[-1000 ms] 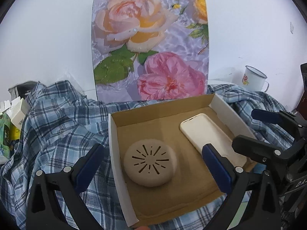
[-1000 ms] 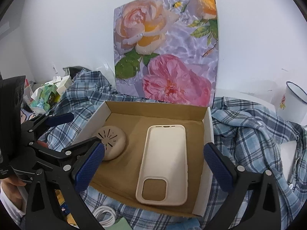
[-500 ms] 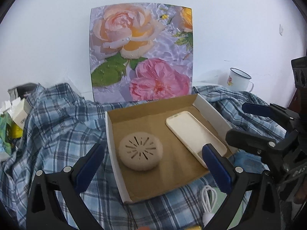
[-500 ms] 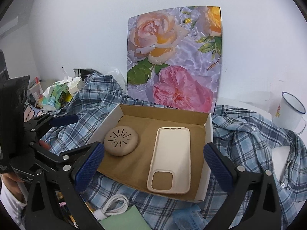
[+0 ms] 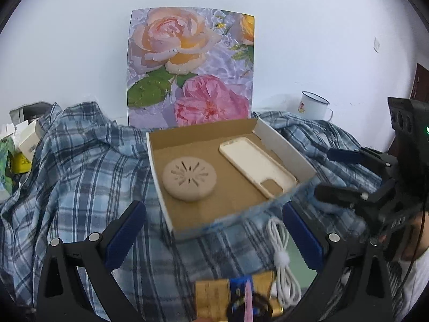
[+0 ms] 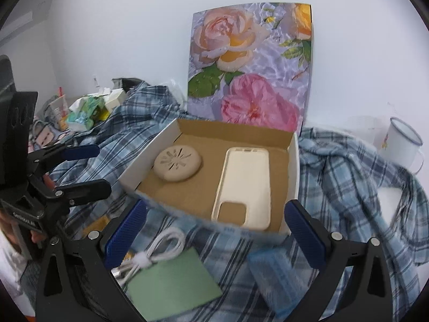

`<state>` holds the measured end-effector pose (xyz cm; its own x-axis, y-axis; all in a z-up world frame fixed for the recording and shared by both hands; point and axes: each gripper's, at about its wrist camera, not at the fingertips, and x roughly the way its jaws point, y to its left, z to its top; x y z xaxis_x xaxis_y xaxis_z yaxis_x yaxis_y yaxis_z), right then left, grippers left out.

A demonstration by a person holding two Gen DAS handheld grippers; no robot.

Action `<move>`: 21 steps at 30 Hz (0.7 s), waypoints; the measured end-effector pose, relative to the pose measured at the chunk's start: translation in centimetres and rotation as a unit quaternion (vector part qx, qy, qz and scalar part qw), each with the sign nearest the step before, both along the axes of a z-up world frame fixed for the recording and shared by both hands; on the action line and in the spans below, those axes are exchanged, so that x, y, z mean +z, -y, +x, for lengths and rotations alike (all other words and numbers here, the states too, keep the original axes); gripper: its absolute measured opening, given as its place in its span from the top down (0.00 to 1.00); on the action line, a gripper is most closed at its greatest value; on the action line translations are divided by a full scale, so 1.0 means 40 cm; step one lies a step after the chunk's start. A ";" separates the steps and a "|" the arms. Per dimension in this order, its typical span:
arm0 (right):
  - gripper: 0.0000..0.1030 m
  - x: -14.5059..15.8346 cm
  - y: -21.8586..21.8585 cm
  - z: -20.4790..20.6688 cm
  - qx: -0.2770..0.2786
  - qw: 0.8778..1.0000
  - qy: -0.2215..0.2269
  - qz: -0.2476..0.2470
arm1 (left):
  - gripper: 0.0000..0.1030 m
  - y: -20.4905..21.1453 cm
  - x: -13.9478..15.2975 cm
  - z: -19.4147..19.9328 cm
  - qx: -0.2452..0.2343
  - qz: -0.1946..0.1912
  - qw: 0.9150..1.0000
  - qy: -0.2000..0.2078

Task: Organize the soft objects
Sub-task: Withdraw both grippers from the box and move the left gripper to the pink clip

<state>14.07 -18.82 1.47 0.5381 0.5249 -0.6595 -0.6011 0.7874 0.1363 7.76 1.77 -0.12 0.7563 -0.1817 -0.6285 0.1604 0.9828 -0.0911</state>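
Observation:
A shallow cardboard box (image 5: pixel 284 145) (image 6: pixel 293 171) sits on a blue plaid shirt (image 5: pixel 80 177) (image 6: pixel 343 177). Inside lie a round beige silicone pad with slits (image 5: pixel 189 178) (image 6: pixel 177 163) and a cream phone case (image 5: pixel 256 165) (image 6: pixel 245 185). My left gripper (image 5: pixel 214 230) is open, pulled back in front of the box, nothing between its fingers. My right gripper (image 6: pixel 214 230) is open too, empty, over the box's near edge. In front of the box lie a coiled white cable (image 5: pixel 281 257) (image 6: pixel 158 249), a green pad (image 6: pixel 174 287) and a blue packet (image 6: pixel 278 276).
A floral board (image 5: pixel 190 67) (image 6: pixel 252 64) leans on the white wall behind the box. A white enamel mug (image 5: pixel 312 106) (image 6: pixel 399 139) stands at the right. Cluttered packets (image 6: pixel 85 110) lie at the left. A gold box with a dark band (image 5: pixel 236 297) is at the near edge.
Both grippers have drawn back and up from the box, which now looks smaller and farther. The cable, green pad, blue packet and gold box have come into view.

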 end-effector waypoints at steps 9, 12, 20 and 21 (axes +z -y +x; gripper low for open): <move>0.00 -0.027 0.068 -0.039 -0.017 1.000 -0.013 0.019 | 0.00 -0.010 -0.047 -0.098 -0.025 -0.010 1.000 -0.006; 0.00 -0.030 0.076 -0.051 -0.017 0.999 -0.012 0.025 | 0.00 -0.024 -0.054 -0.114 -0.022 -0.021 1.000 -0.009; 0.00 -0.025 0.067 -0.089 -0.004 1.000 0.001 0.010 | 0.00 -0.007 -0.059 -0.140 -0.022 0.009 1.000 -0.008; 0.00 -0.025 0.068 -0.094 -0.002 1.000 0.004 0.008 | 0.00 0.000 -0.059 -0.142 -0.027 0.015 0.999 -0.007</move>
<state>10.29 -21.53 0.48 0.5456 0.5331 -0.6466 -0.5984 0.7880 0.1447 2.09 1.77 -2.47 0.7365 -0.2032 -0.6452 0.2122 0.9751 -0.0650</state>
